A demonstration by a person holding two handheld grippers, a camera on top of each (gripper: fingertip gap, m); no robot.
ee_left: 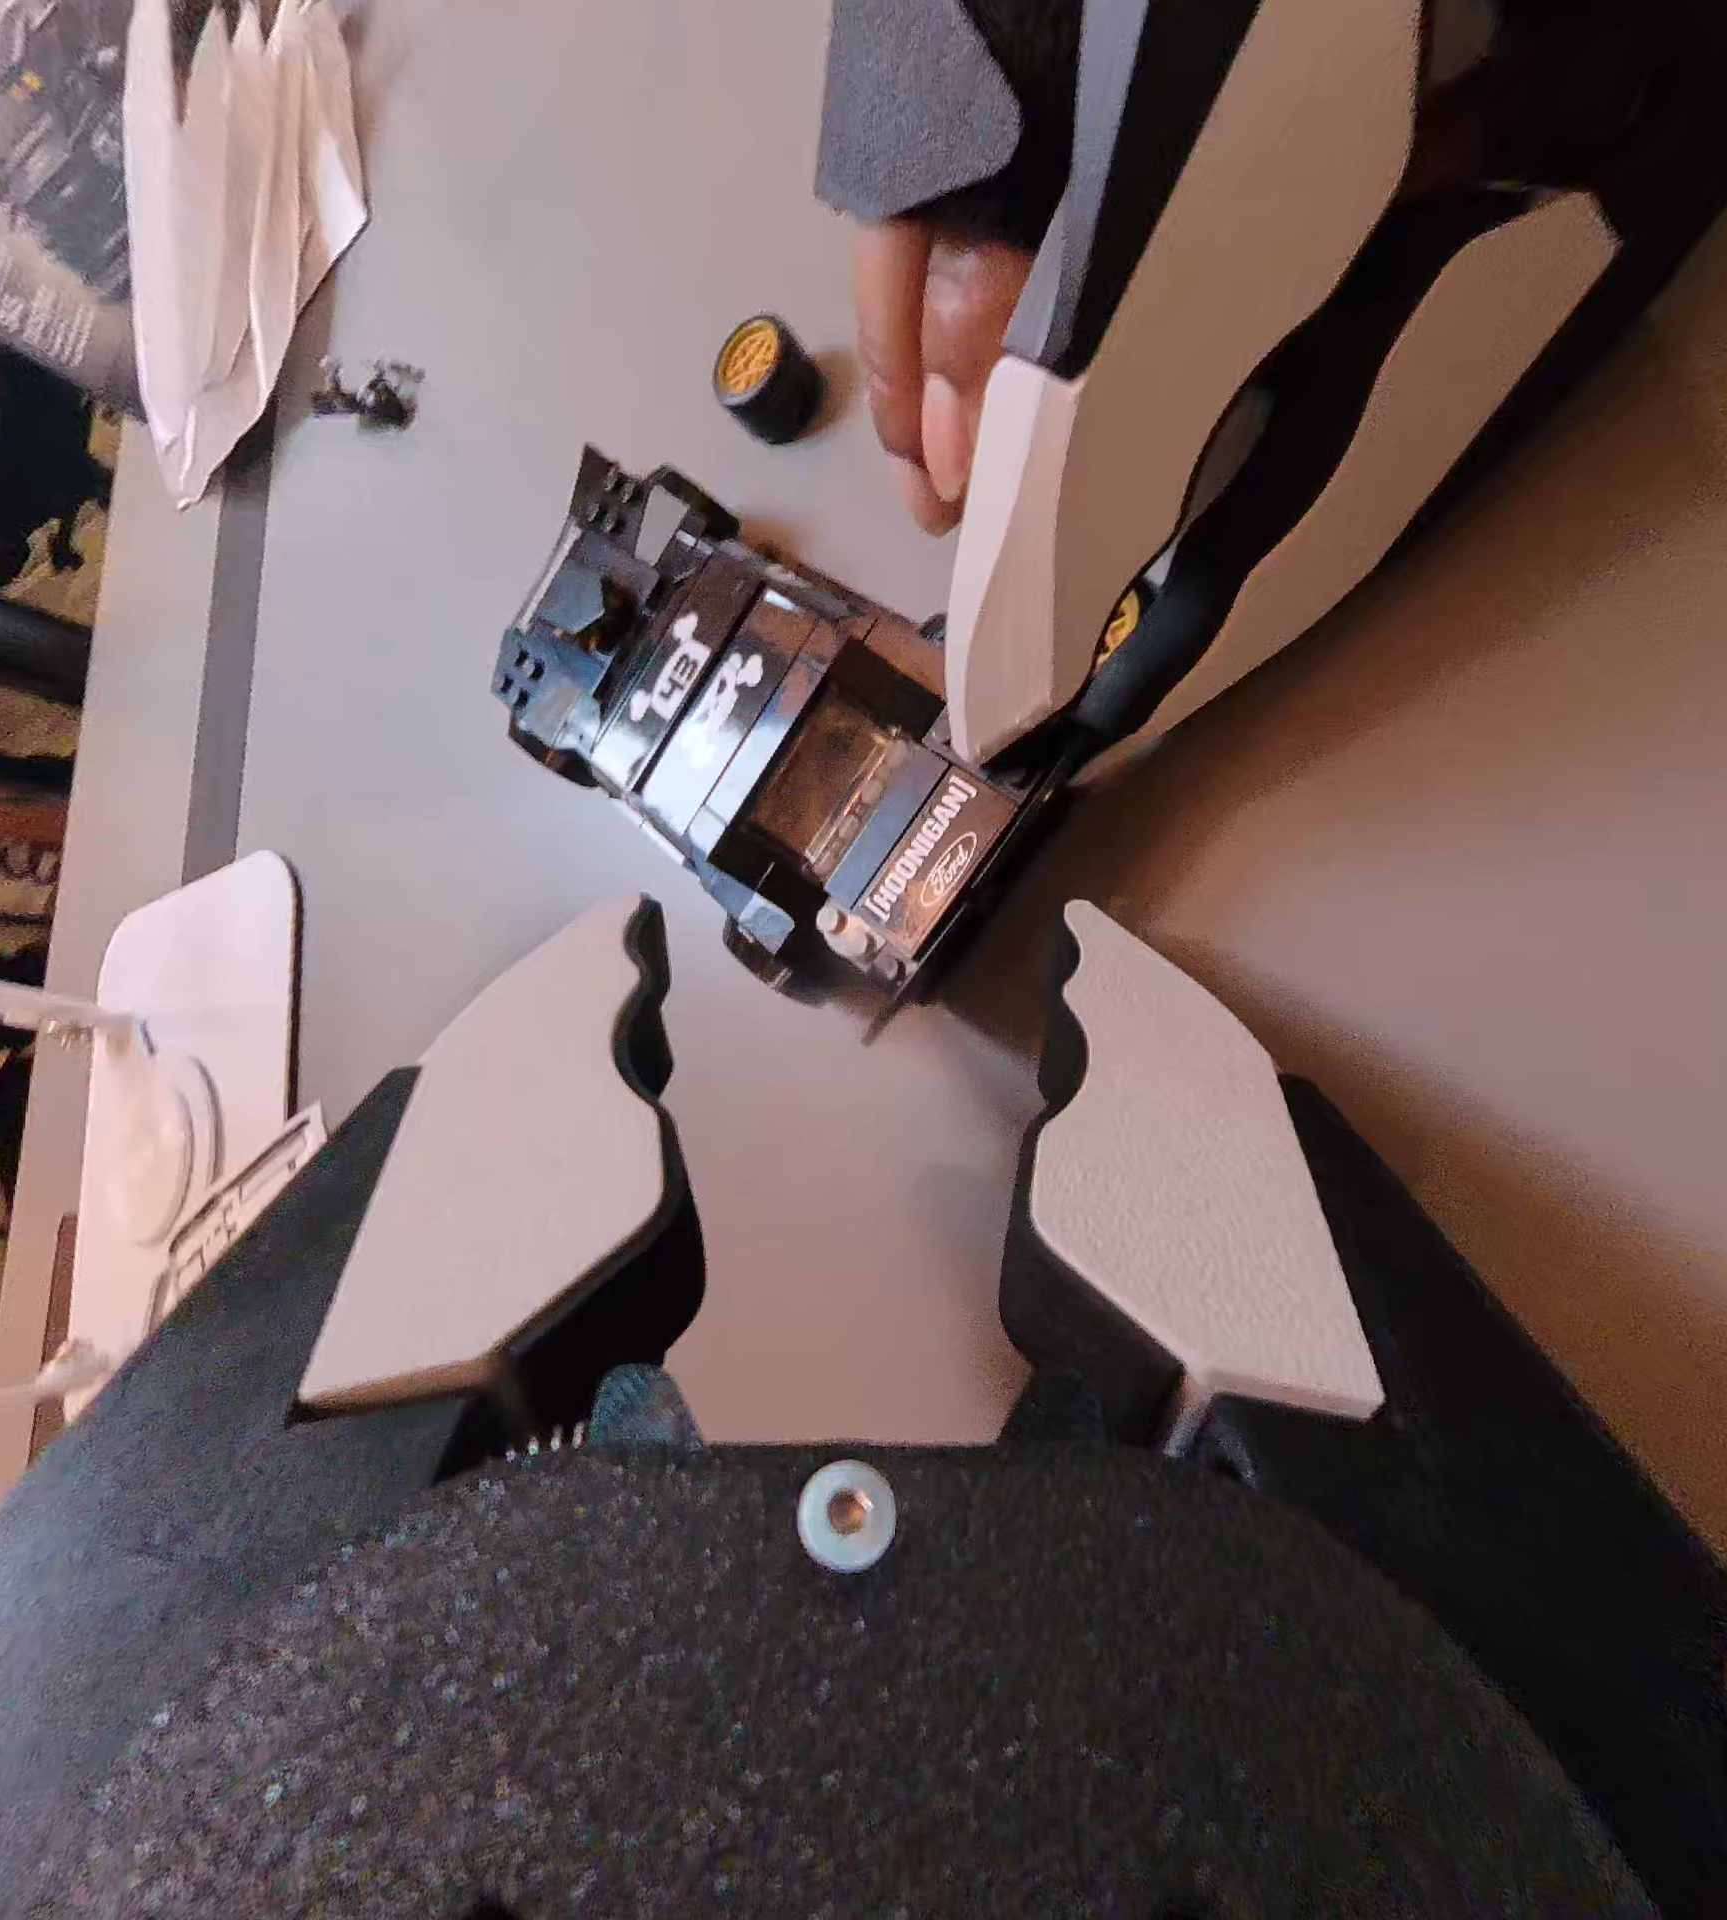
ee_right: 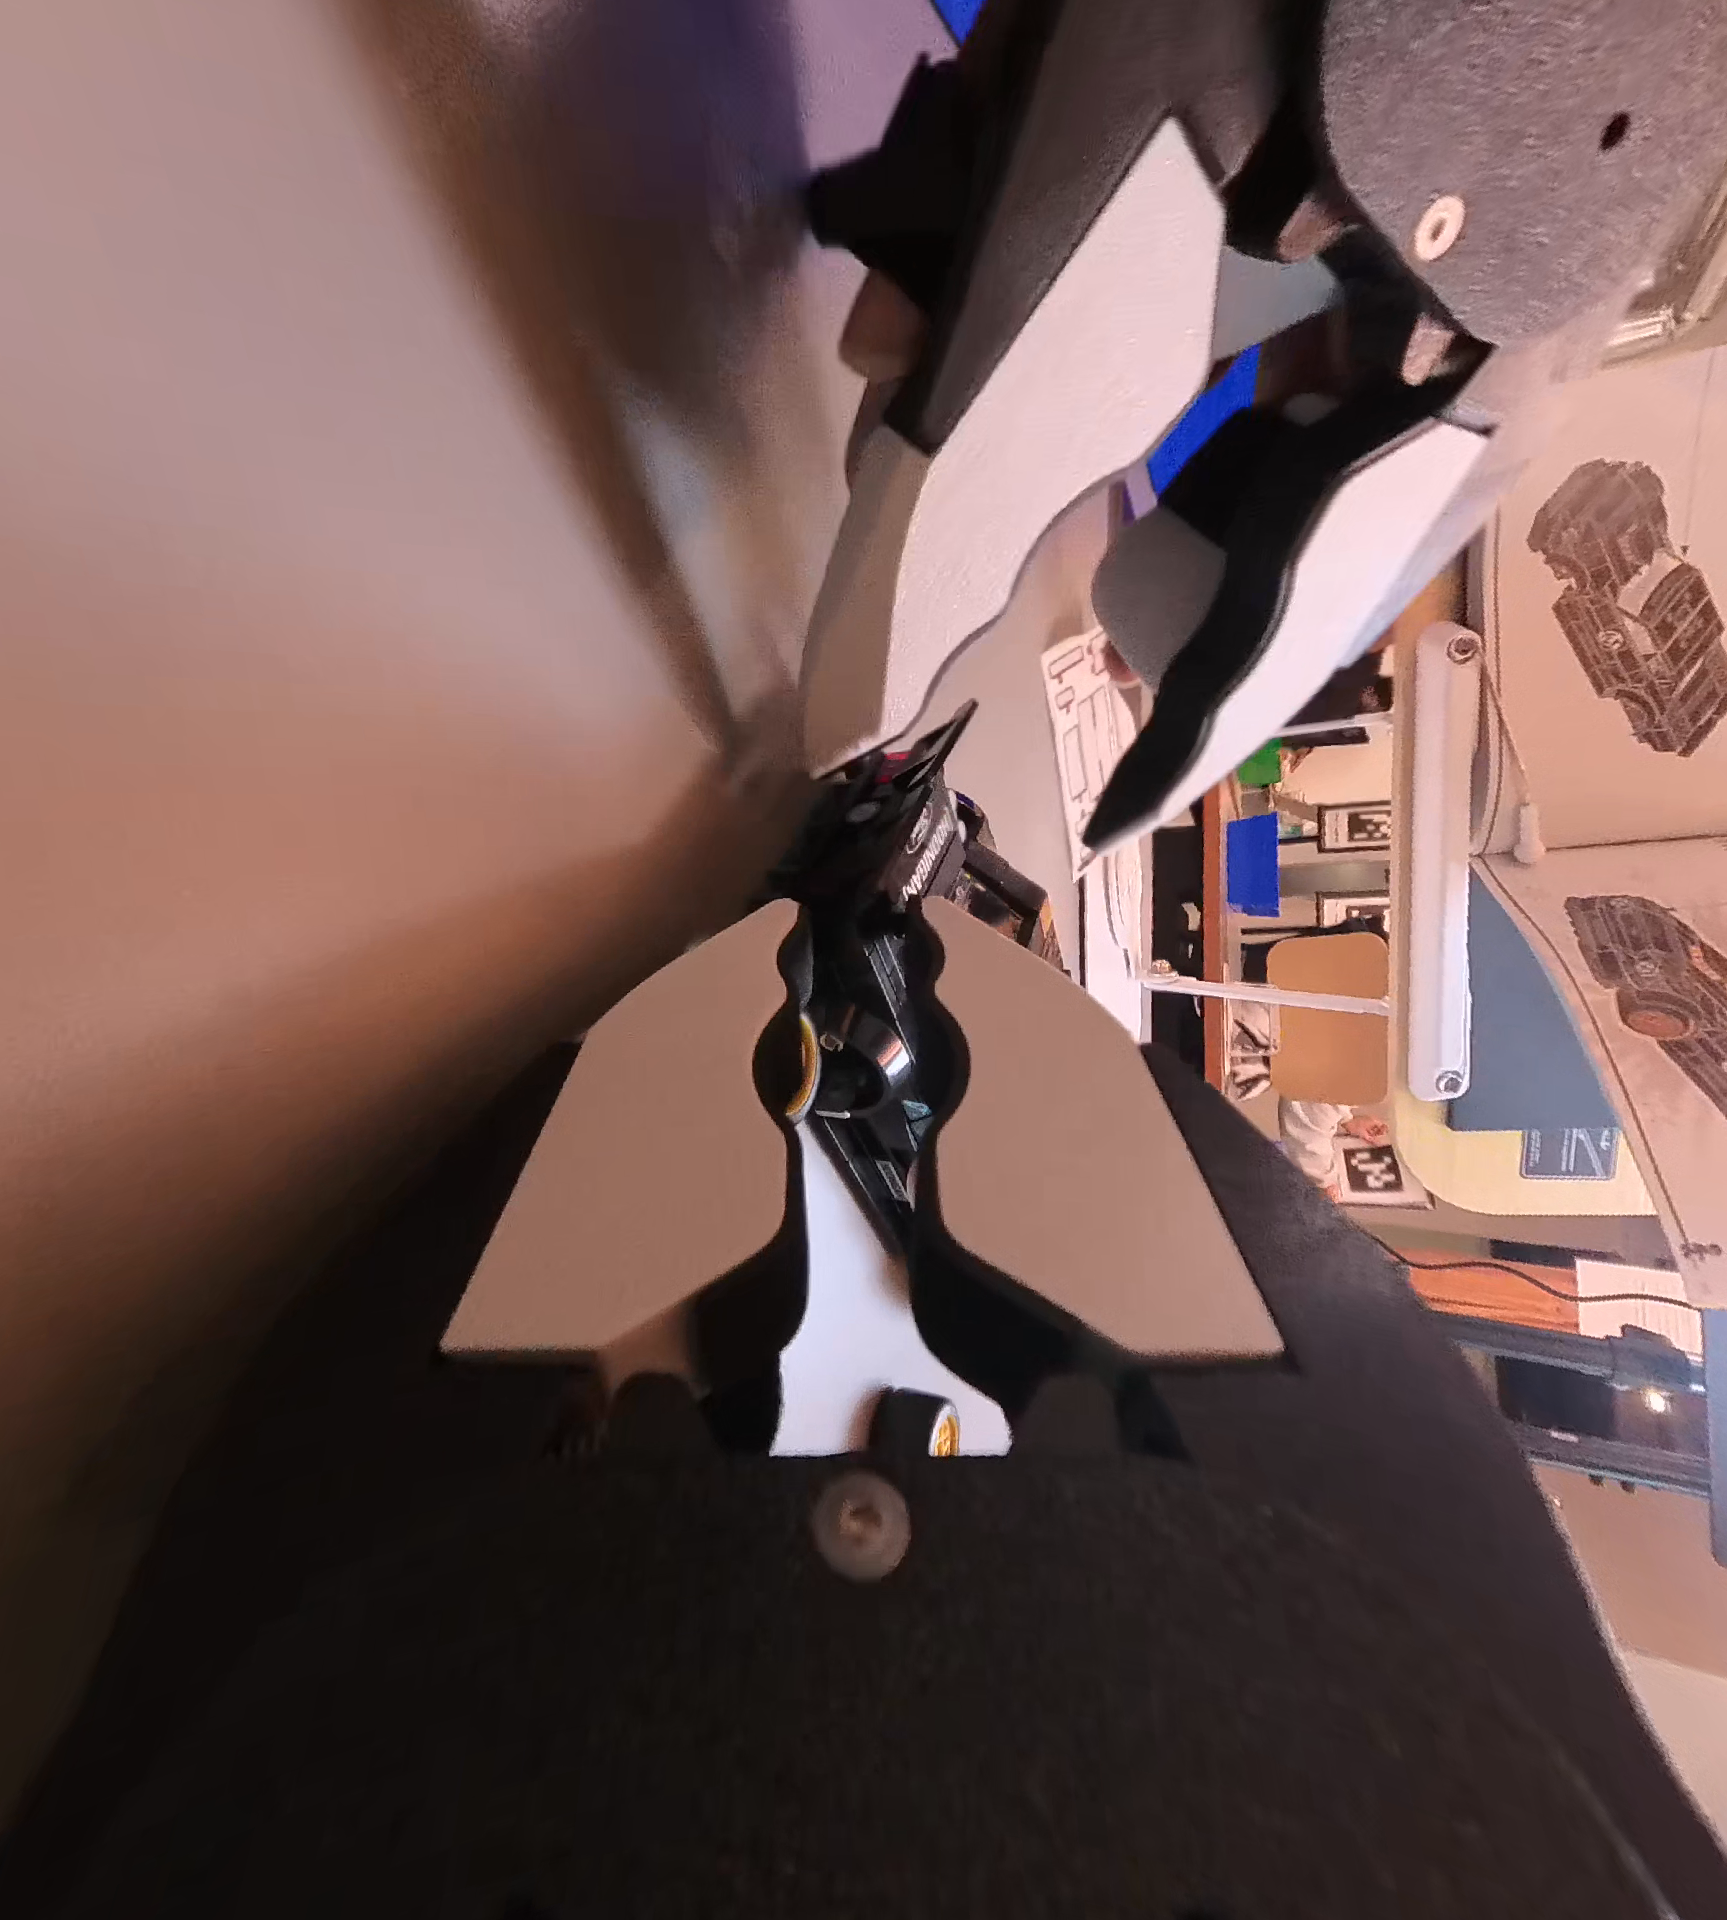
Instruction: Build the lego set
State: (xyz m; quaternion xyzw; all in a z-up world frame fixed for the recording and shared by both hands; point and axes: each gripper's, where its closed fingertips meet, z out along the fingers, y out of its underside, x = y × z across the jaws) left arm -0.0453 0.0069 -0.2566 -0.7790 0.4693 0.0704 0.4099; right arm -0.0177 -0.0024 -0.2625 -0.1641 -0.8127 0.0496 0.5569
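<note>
Fingers (ee_right: 864,997) clamped on car (ee_left: 734,748)

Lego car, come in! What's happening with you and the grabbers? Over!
Left gripper open, empty, beside car. Right gripper shut on black lego car at its end. Loose wheel on table. Nothing blocking.

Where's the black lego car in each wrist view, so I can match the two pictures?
Left wrist view: the car lies on the table at centre, beyond the open left gripper, its far end at the right gripper's fingertips.
Right wrist view: the car is at centre, between the right gripper fingers, mostly hidden.
Shared landmark: the loose wheel with a yellow hub, low between the fingers in the right view.
</note>
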